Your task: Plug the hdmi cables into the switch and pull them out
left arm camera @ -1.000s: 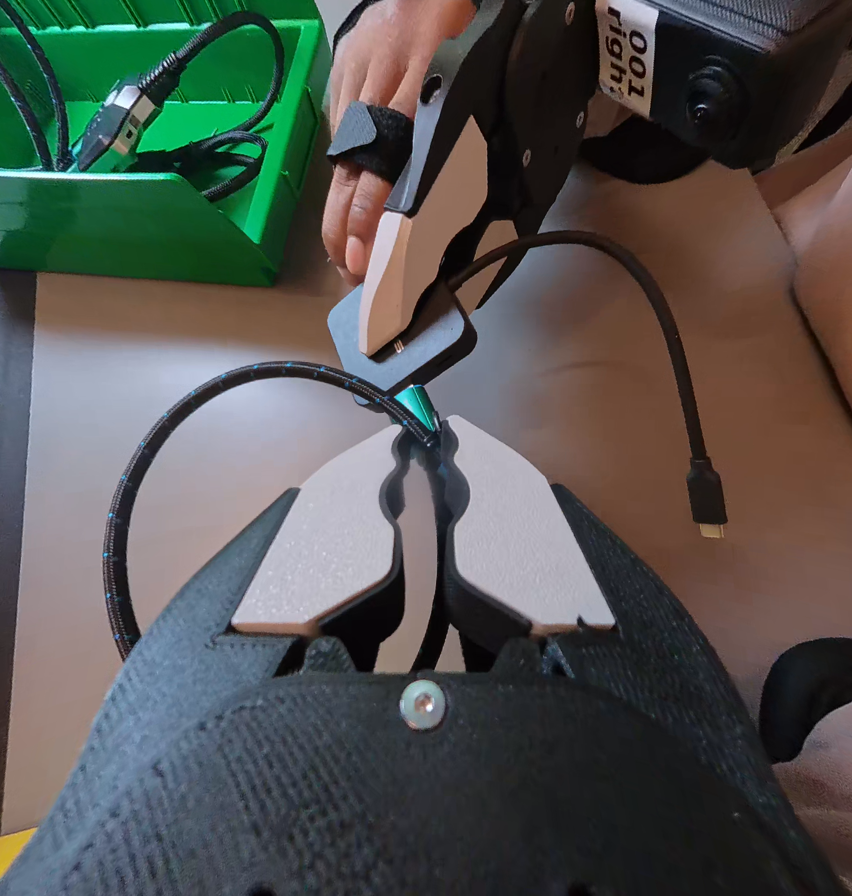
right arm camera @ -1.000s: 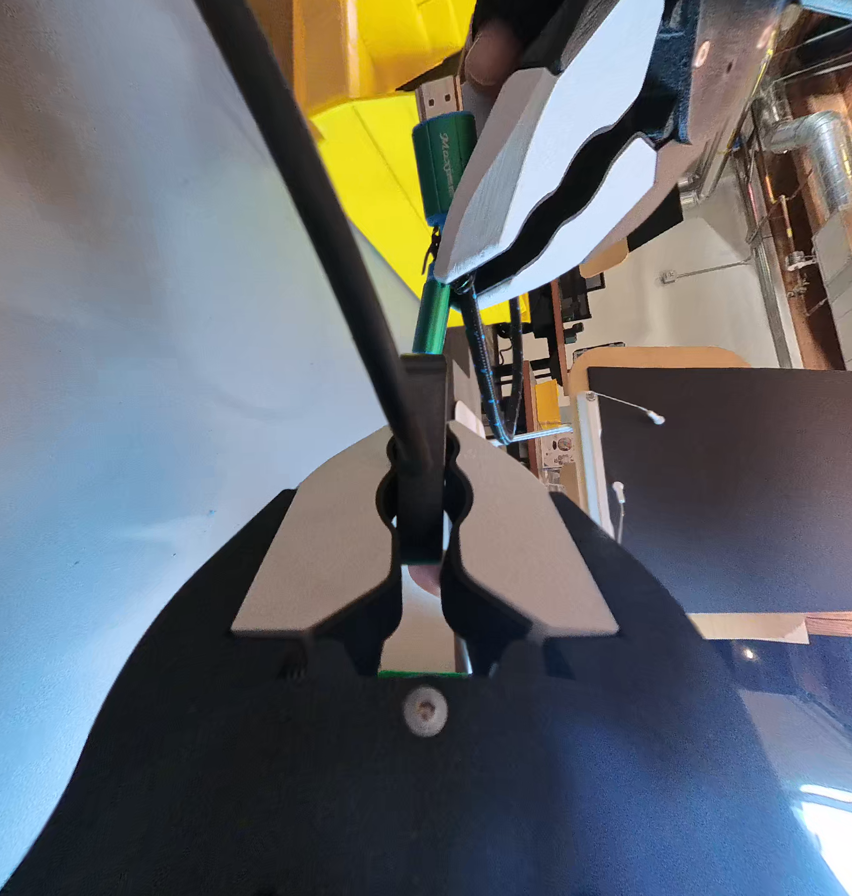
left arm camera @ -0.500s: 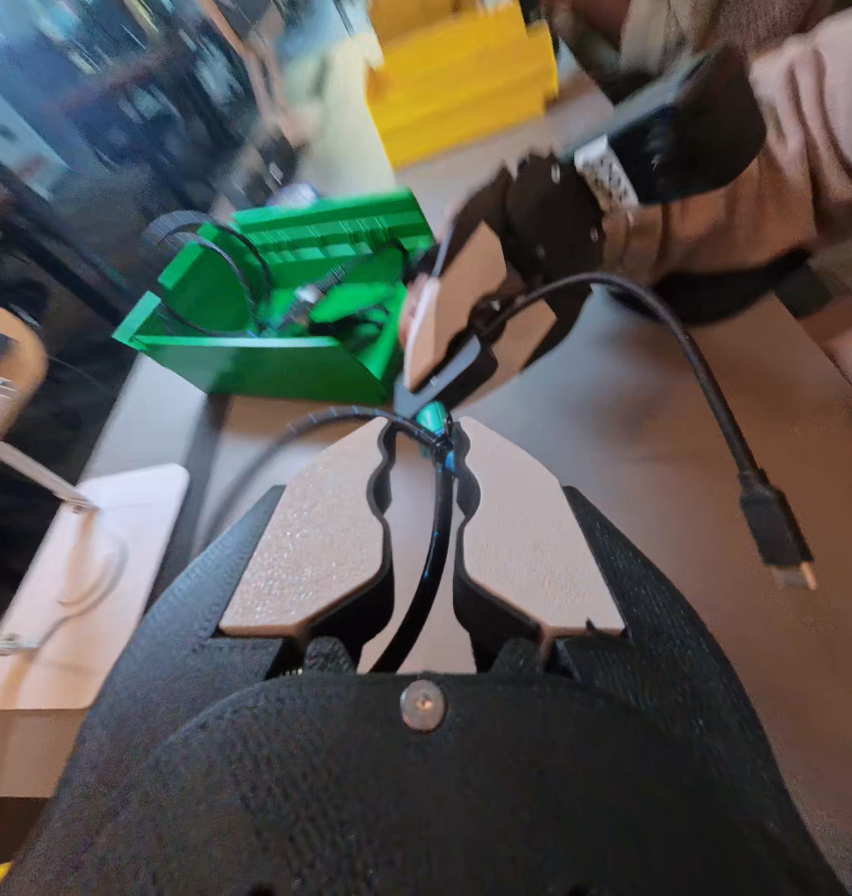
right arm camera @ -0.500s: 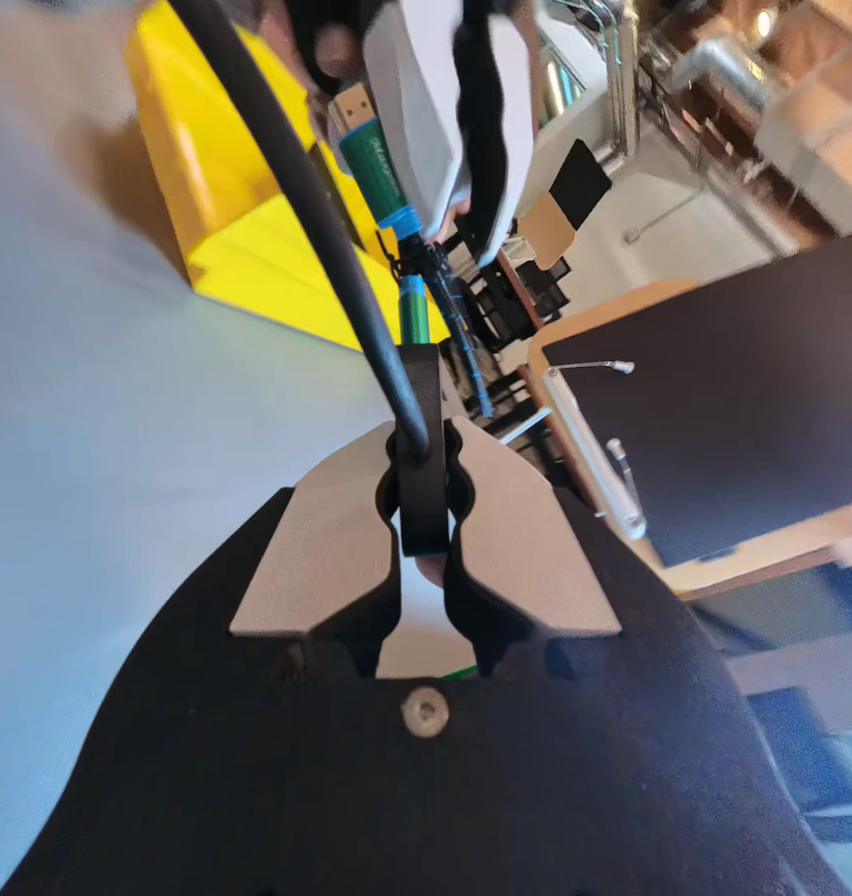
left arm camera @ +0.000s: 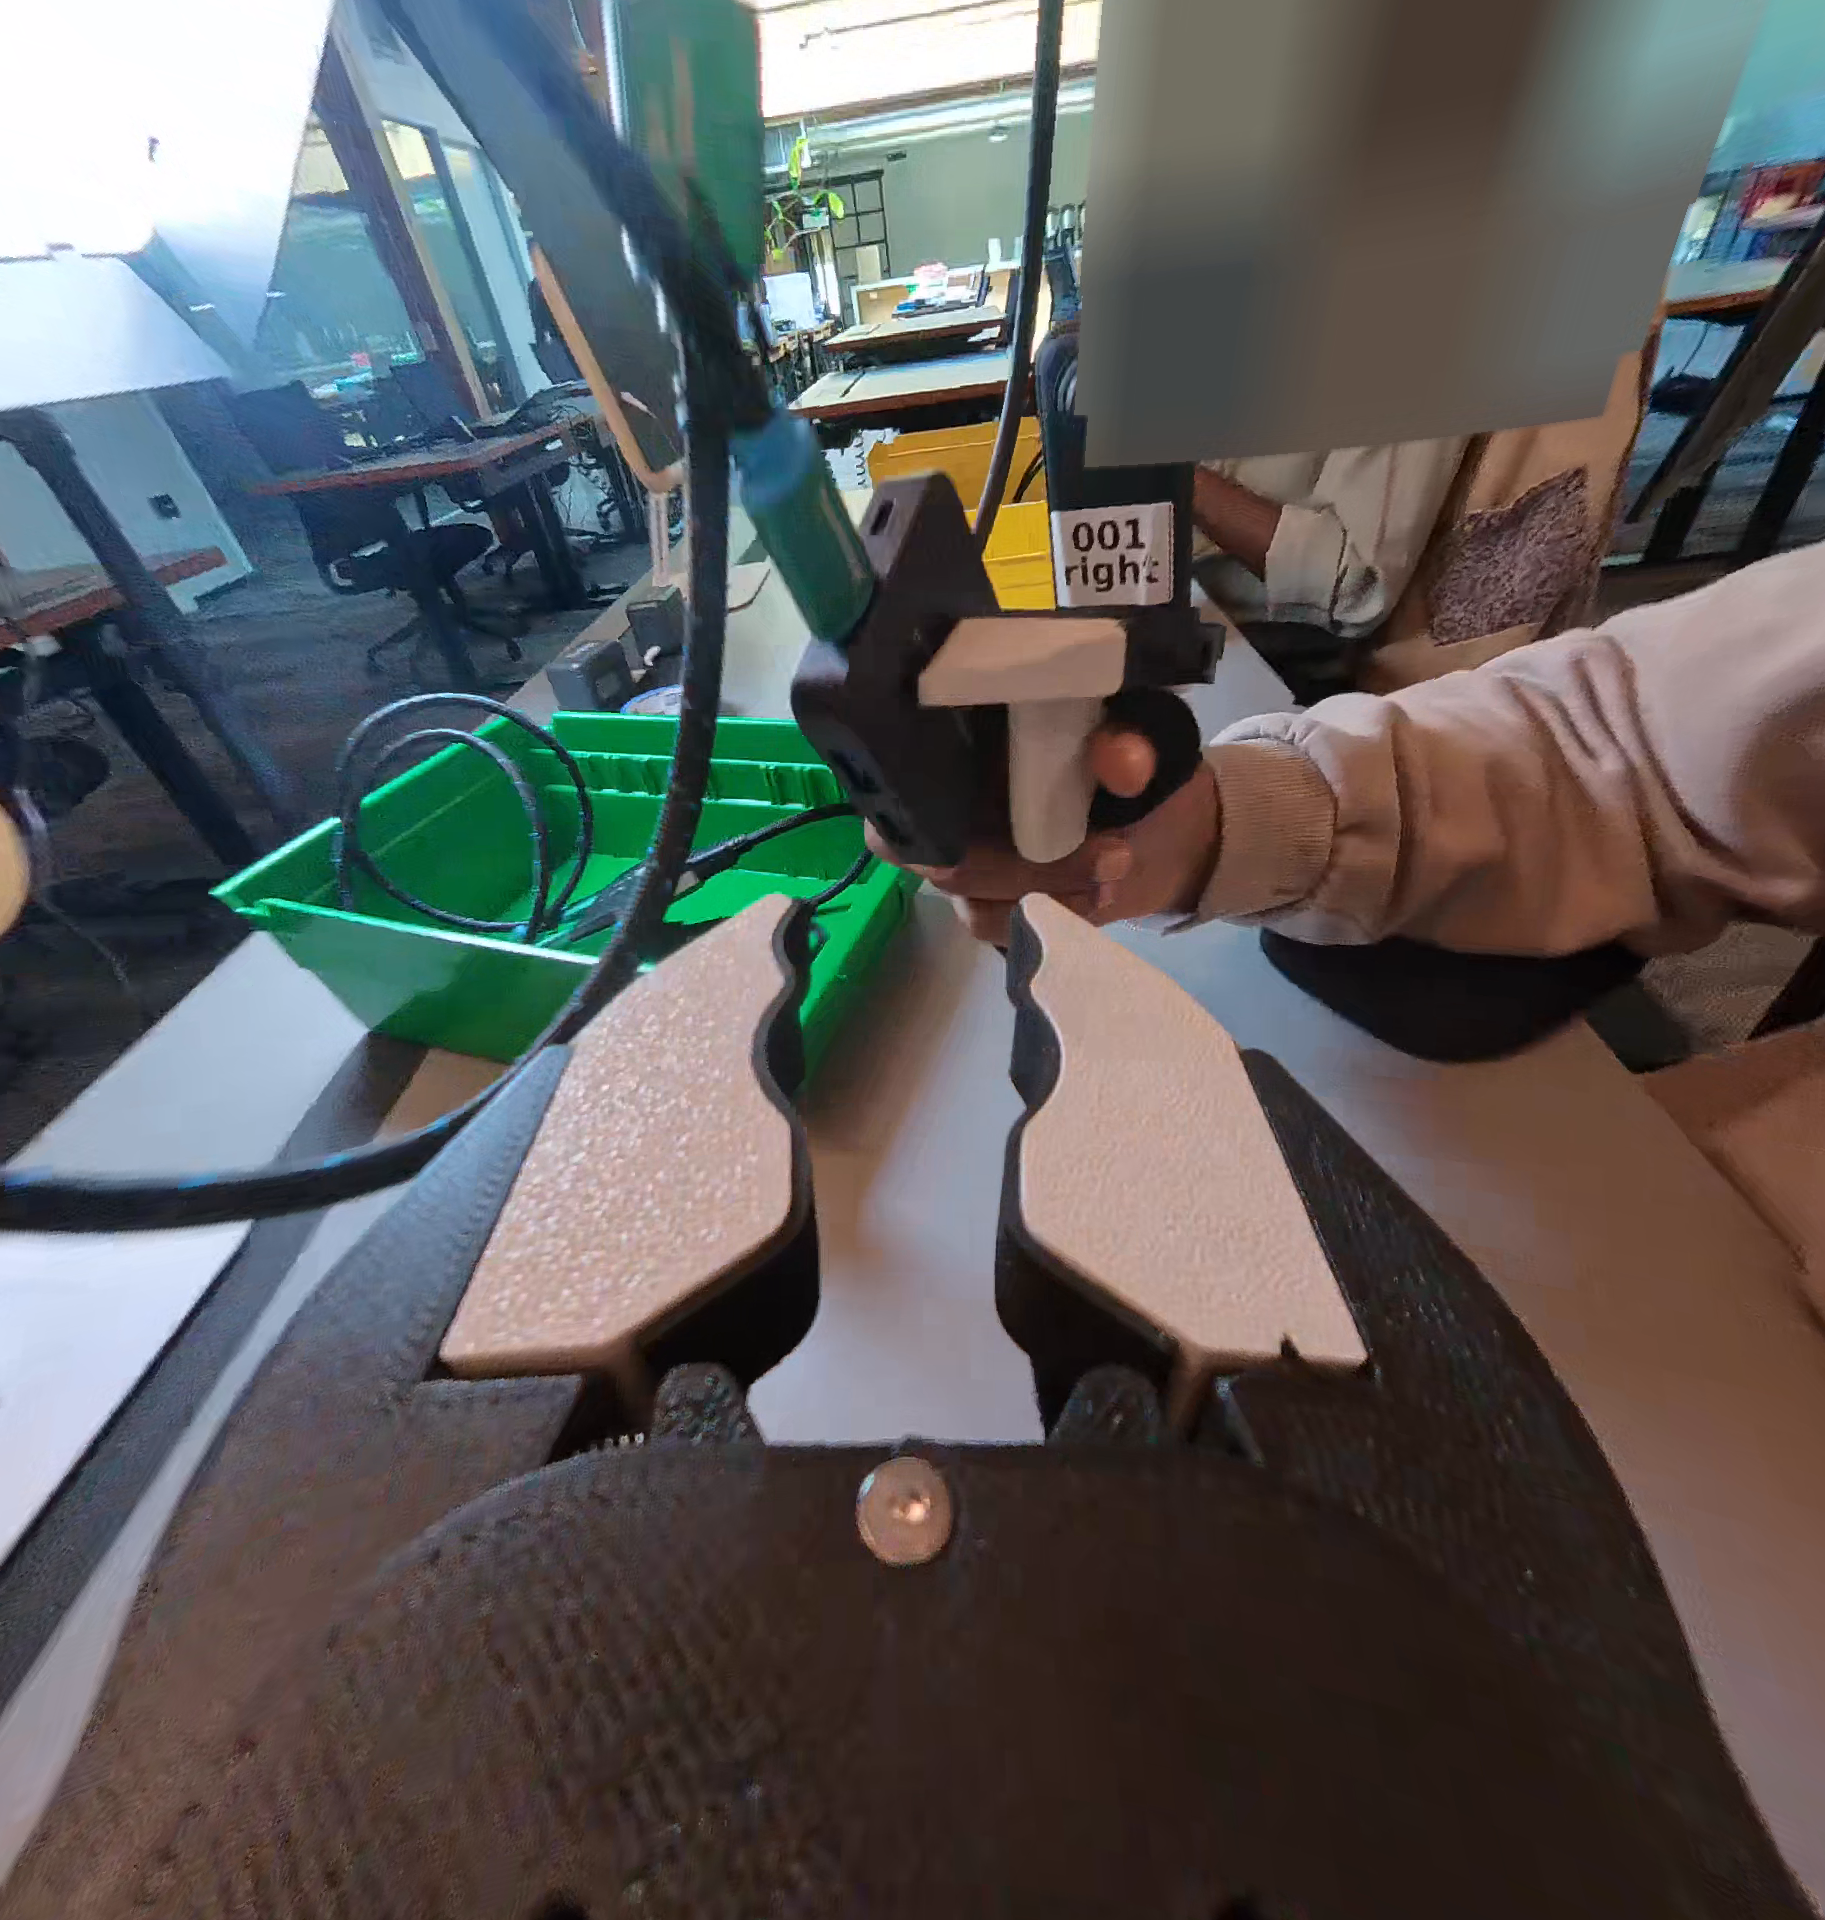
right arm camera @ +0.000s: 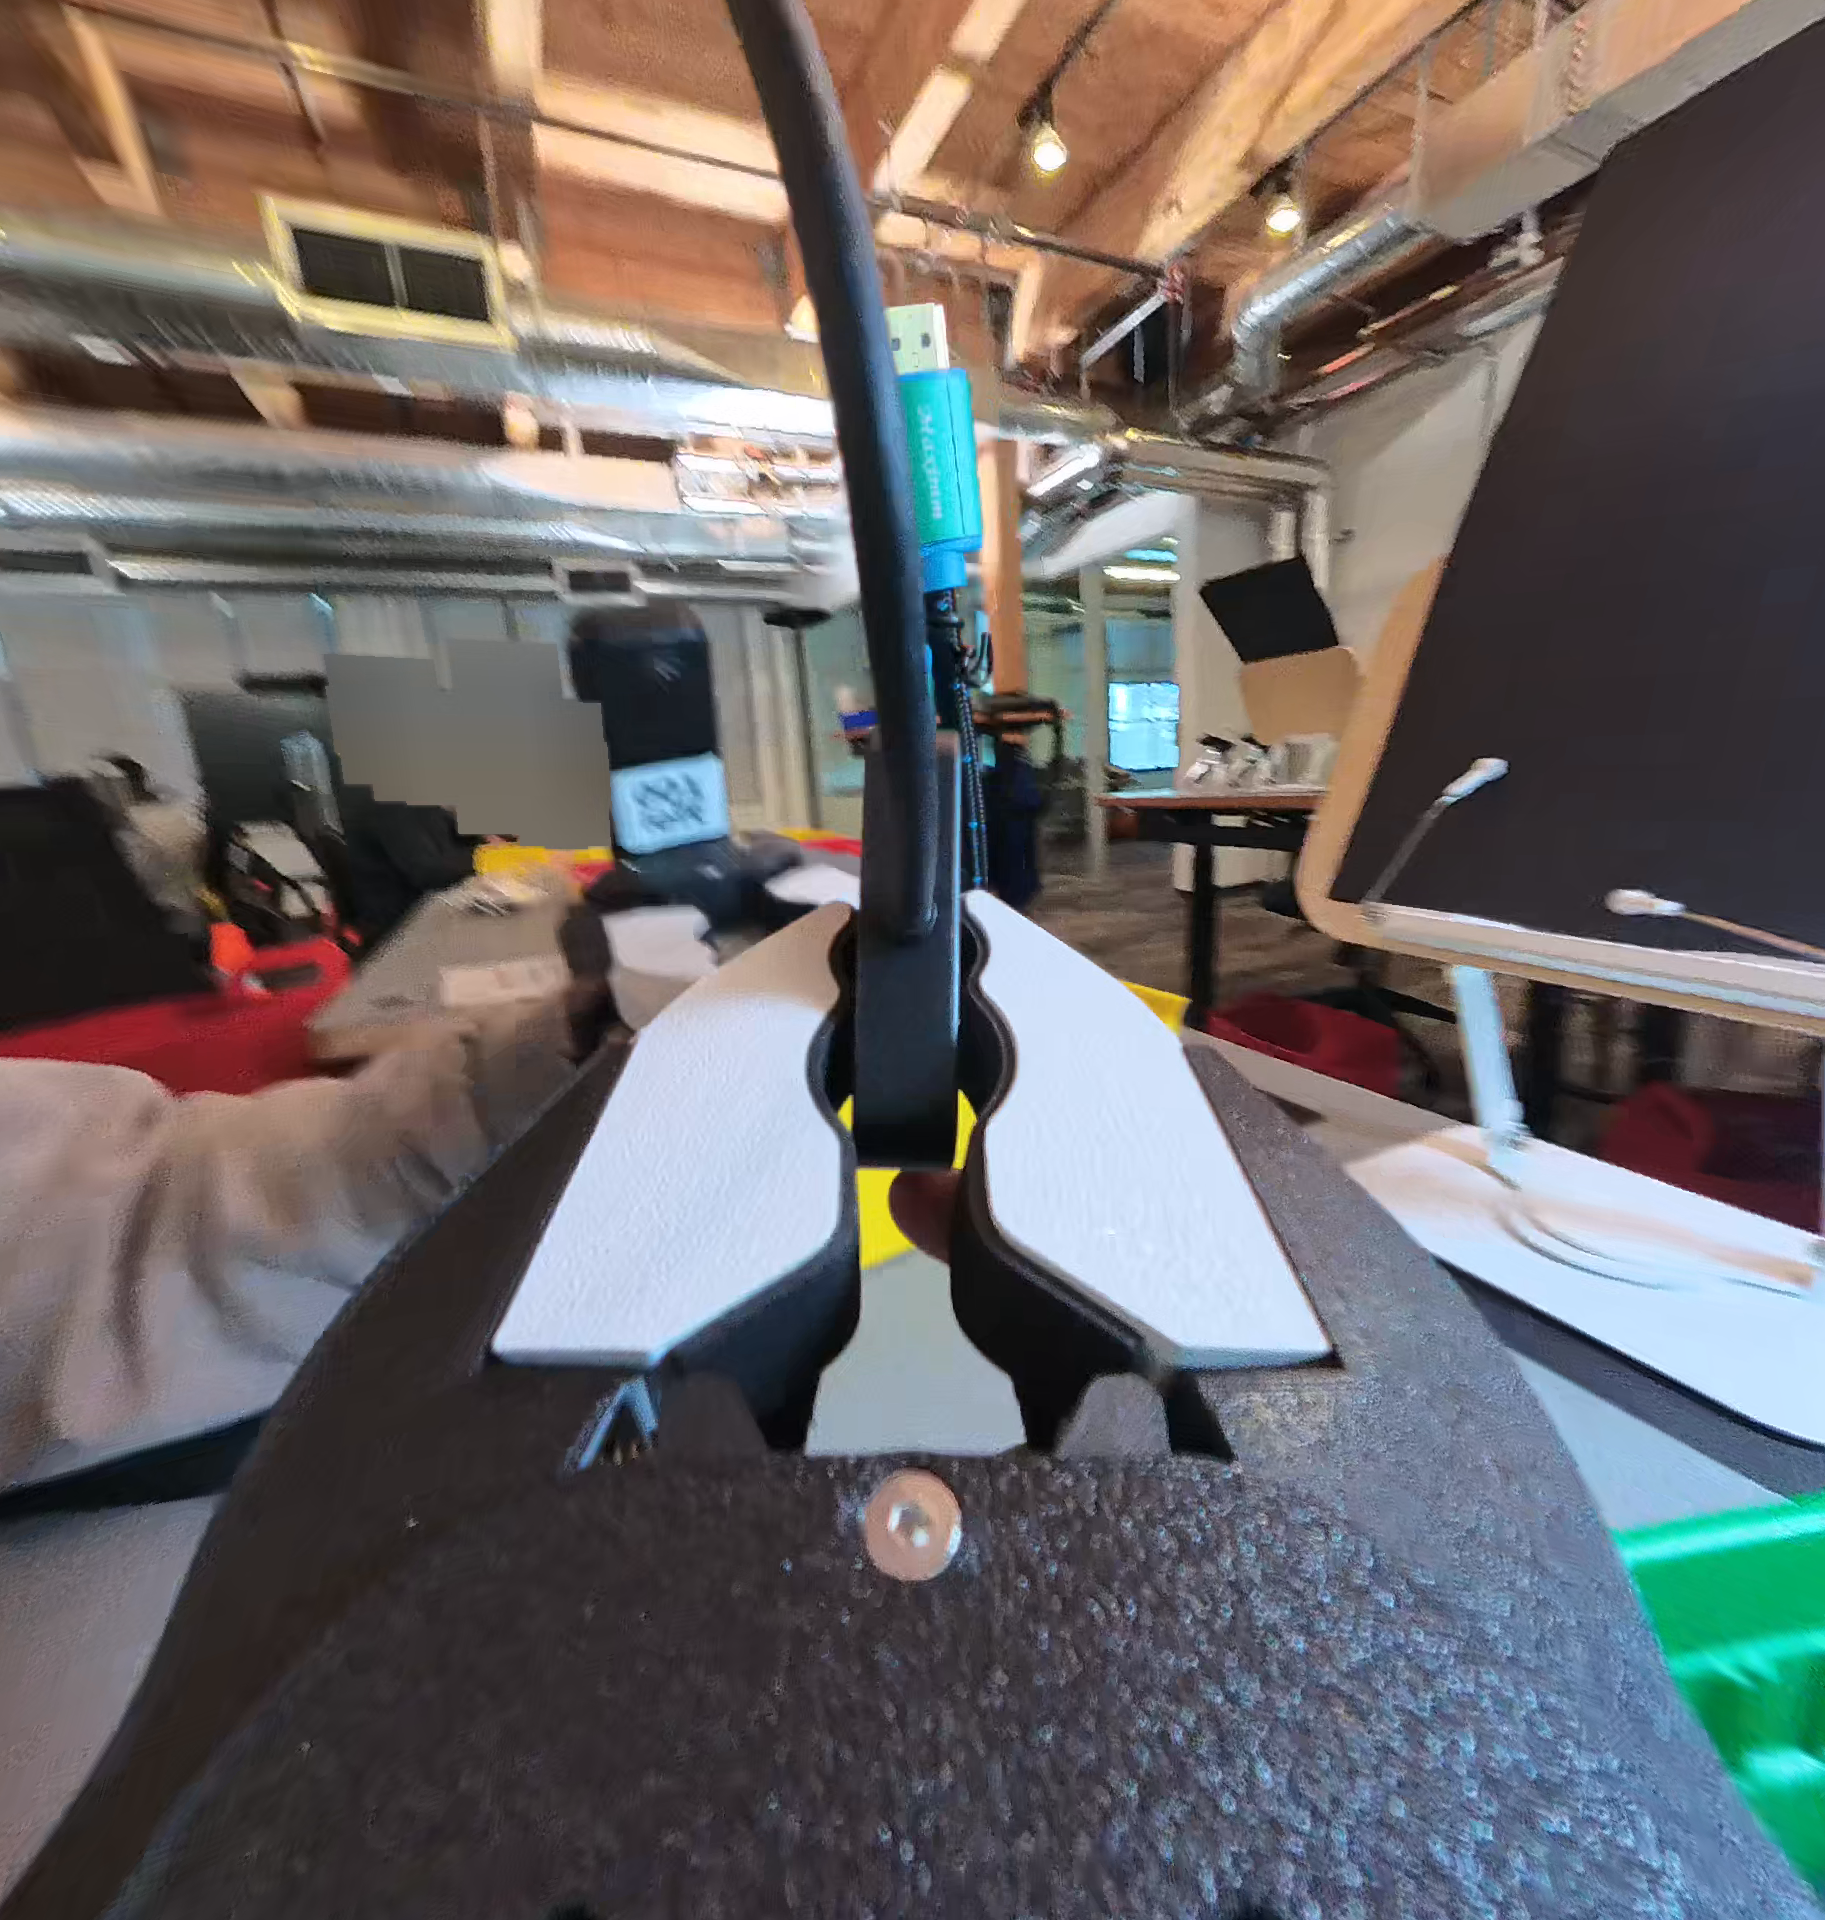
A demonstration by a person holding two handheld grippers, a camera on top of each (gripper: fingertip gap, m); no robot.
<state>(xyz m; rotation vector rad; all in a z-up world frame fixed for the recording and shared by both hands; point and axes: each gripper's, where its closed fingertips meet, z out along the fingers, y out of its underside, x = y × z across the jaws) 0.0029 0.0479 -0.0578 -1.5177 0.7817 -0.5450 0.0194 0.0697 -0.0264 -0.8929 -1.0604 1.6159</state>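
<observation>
left wrist view: left gripper (left arm camera: 903, 925) at bottom, its two pale fingers spread w/ nothing between, only bare grey table (left arm camera: 1459, 1247) showing in the gap. just beyond, right gripper (left arm camera: 1012, 748) in a person's hand (left arm camera: 1105, 862) pinches a black hdmi switch (left arm camera: 887, 707), raised above the table. a teal hdmi plug (left arm camera: 804, 540) sits in the switch's upper end; its braided black cable (left arm camera: 679, 644) loops down and off to the left. green bin (left arm camera: 451, 935) w/ coiled cables behind, on the table.

right wrist view: right gripper (right arm camera: 908, 925) pressed onto the switch (right arm camera: 903, 1039), held edge-on btwn the fingers. the switch's own black lead (right arm camera: 866, 468) rises up out of frame. a second teal hdmi plug (right arm camera: 939, 468) hangs in the air behind it, gold tip up, not plugged in.
</observation>
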